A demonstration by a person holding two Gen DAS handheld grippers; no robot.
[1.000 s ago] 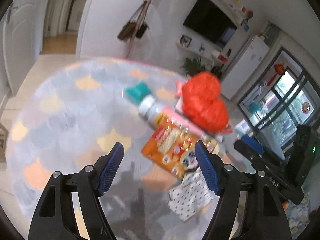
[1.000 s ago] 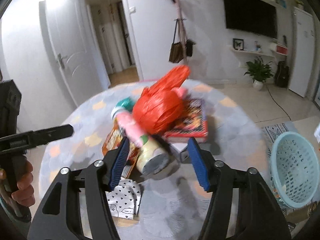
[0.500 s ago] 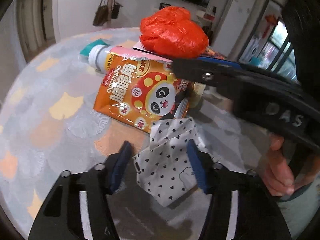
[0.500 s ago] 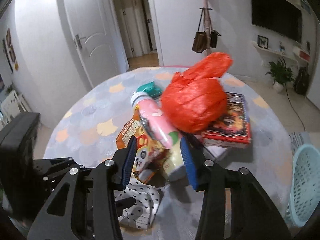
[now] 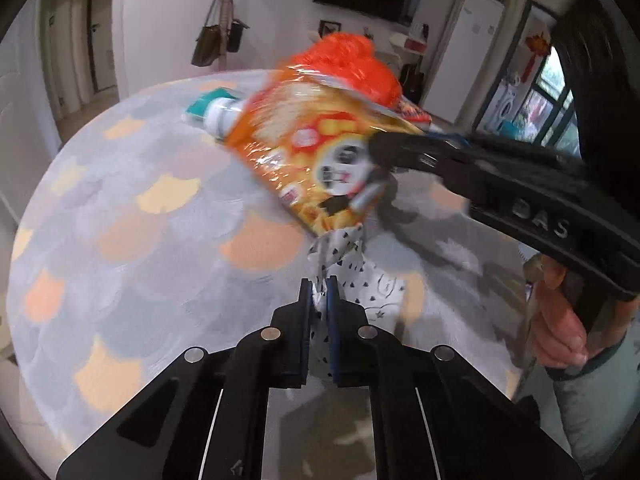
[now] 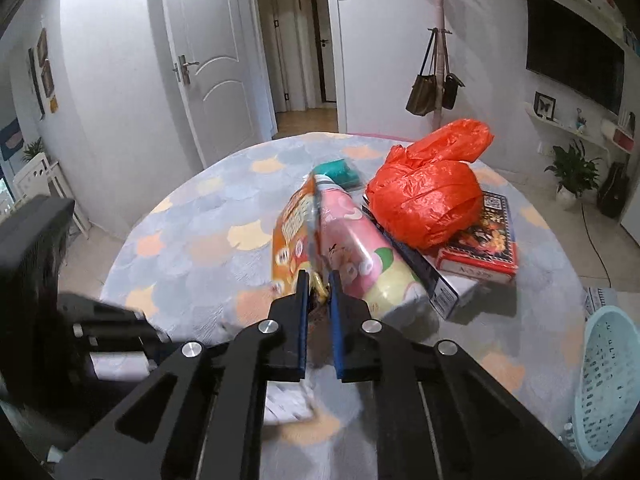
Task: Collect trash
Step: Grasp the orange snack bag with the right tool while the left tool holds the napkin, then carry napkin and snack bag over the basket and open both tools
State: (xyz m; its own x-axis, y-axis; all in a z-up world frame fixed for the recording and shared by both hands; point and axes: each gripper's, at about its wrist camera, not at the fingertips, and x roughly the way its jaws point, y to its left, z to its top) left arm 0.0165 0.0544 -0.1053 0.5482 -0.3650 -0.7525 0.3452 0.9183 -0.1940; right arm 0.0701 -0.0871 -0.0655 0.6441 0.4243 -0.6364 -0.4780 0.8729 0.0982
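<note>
Two grippers, left gripper just closed on one dotted paper wrapper, right gripper just closed on one orange snack bag lifted off the round table, one pink bottle, one red plastic bag, one basket beside the table

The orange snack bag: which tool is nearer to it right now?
Right. The right tool is pinched shut on the orange snack bag at its lower corner. The left tool is below it, shut on the heart-print paper bag.
</note>
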